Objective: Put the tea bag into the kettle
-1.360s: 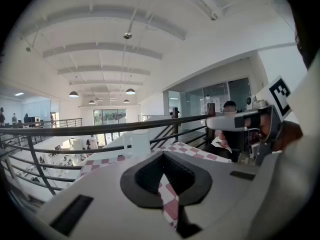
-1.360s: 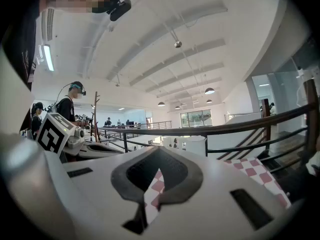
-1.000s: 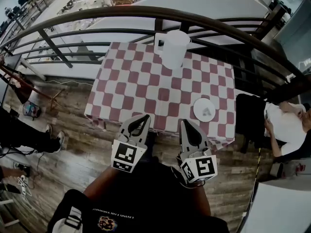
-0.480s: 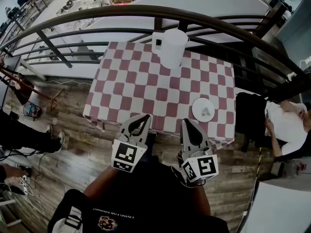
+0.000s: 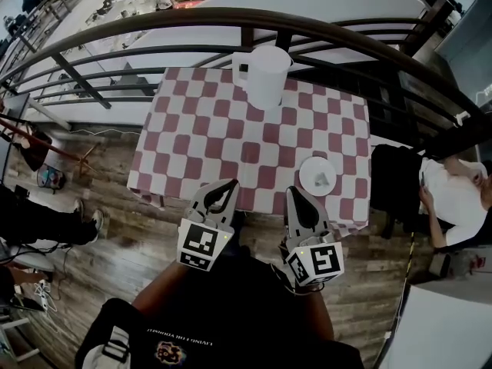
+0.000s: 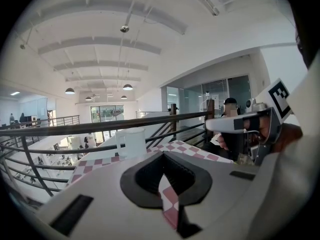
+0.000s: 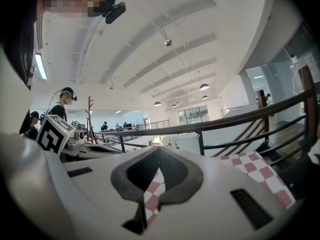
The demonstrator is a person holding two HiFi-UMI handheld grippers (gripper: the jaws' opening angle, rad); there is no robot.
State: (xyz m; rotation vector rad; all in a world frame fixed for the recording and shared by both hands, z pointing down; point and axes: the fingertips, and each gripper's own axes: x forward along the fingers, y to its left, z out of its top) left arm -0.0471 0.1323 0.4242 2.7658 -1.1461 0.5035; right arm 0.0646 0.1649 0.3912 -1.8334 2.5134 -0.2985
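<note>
A white kettle [image 5: 265,75] stands at the far edge of the table with the red-and-white checked cloth [image 5: 223,129]. On the table's near right sits a small white plate [image 5: 307,184] with the tea bag [image 5: 323,178] on it. My left gripper [image 5: 229,184] and right gripper [image 5: 293,194] hover side by side at the table's near edge, both shut with nothing in them. The plate lies just beyond and right of the right gripper. In the left gripper view the kettle [image 6: 131,143] shows beyond the shut left gripper [image 6: 162,154]. The right gripper view shows the kettle [image 7: 187,141] past the shut right gripper [image 7: 159,149].
A dark metal railing [image 5: 323,33] curves behind the table, close to the kettle. A seated person [image 5: 453,198] and a dark chair [image 5: 396,187] are right of the table. Another person's legs [image 5: 46,217] stand on the wooden floor at the left.
Both grippers have edged slightly forward toward the table's near edge, and the table sits a little more to the left in the head view. The jaws stay shut.
</note>
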